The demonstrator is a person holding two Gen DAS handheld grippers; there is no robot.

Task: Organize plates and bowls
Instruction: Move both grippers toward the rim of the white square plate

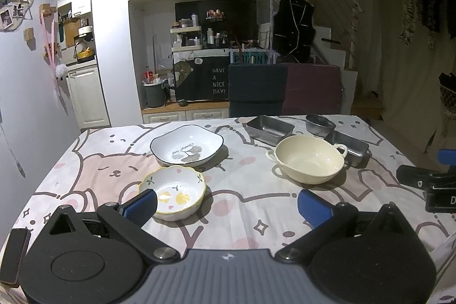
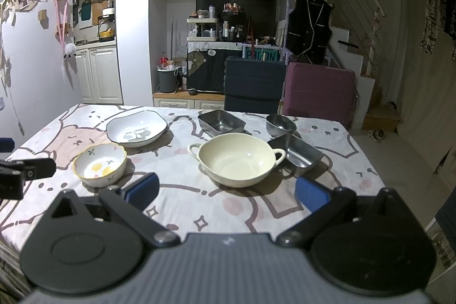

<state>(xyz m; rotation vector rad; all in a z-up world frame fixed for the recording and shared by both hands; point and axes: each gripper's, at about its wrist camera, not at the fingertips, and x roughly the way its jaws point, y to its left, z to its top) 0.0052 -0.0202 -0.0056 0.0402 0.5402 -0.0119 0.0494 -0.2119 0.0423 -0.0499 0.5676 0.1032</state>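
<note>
A small flowered bowl (image 1: 173,194) with a yellow rim sits near the table's front left; it also shows in the right wrist view (image 2: 100,163). Behind it lies a white square plate (image 1: 186,146) (image 2: 136,128) with a dark rim. A cream two-handled bowl (image 1: 309,158) (image 2: 236,158) sits right of centre. My left gripper (image 1: 228,207) is open and empty, its left finger beside the flowered bowl. My right gripper (image 2: 226,191) is open and empty, just in front of the cream bowl.
Two steel rectangular trays (image 2: 221,120) (image 2: 296,151) and a round steel bowl (image 2: 280,125) stand at the back right. A cartoon tablecloth (image 2: 199,207) covers the table. Two chairs (image 2: 253,83) stand behind it. Each gripper shows at the other view's edge.
</note>
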